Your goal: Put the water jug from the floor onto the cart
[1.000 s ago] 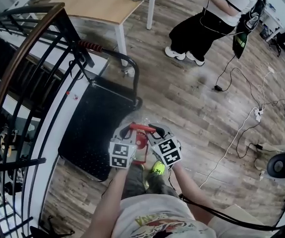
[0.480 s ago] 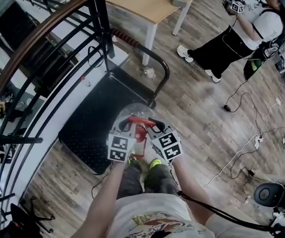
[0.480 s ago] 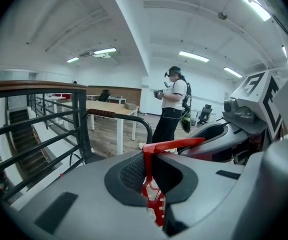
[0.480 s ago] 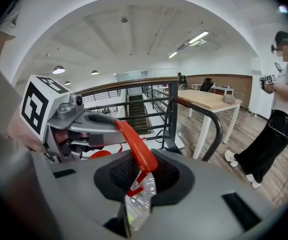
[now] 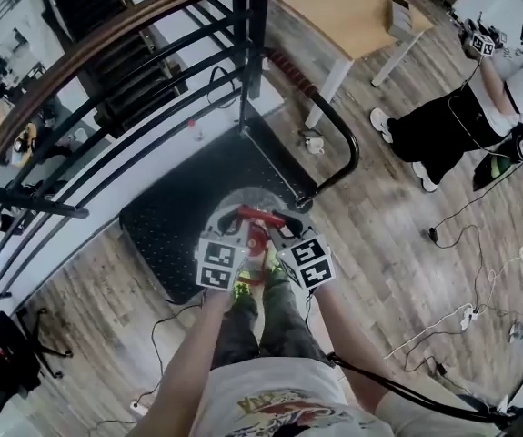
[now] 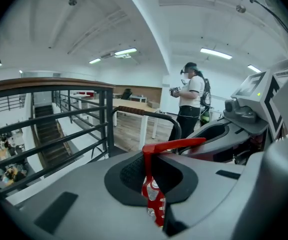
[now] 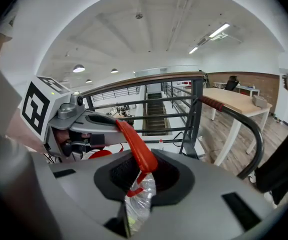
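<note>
Long ceiling lights [image 6: 216, 53] are shining bright white and are filling the room with even light. The wooden floor [image 5: 379, 244] is looking a little pale, and only soft shadows are lying on it. The railing [image 5: 247, 62] is bending like a bow near the picture's edge. Dark corners are ringing both gripper views. Up close, the left gripper [image 6: 154, 184] and right gripper [image 7: 136, 184] are looking blurry.
</note>
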Demonstrator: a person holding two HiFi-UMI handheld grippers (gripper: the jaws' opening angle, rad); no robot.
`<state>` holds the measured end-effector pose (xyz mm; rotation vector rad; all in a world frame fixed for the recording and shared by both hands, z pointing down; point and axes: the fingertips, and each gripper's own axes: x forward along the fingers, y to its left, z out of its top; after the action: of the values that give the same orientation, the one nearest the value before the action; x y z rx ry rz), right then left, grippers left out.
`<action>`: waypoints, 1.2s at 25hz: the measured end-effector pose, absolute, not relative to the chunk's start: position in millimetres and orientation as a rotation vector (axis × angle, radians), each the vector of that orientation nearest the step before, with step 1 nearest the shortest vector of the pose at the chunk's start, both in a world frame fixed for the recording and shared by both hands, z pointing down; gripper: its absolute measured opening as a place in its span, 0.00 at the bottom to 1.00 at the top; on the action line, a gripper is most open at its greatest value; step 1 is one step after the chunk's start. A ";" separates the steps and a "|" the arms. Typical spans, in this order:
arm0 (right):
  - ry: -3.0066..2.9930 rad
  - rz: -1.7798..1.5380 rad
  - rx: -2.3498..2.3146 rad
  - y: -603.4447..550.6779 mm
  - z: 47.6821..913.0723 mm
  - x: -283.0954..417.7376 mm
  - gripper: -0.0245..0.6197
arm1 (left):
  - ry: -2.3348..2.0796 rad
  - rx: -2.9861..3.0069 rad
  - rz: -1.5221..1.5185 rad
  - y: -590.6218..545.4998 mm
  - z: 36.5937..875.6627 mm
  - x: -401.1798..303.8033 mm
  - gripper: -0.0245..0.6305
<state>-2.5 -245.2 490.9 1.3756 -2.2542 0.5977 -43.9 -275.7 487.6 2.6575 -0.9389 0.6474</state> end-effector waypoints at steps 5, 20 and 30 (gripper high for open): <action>-2.329 0.584 1.238 -279.8 495.7 -11.4 0.14 | -1.076 2.578 0.648 -306.9 490.5 -55.0 0.07; -2.414 0.578 0.956 -372.4 534.2 -22.4 0.14 | -1.309 2.391 0.621 -392.8 525.6 -69.1 0.07; -2.404 0.591 0.920 -420.5 578.0 -36.3 0.14 | -1.339 2.335 0.591 -438.7 569.9 -84.3 0.07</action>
<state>-36.3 -420.5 578.0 0.9201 -2.4037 0.5909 -84.3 -438.7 569.9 2.3348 -1.3386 0.5906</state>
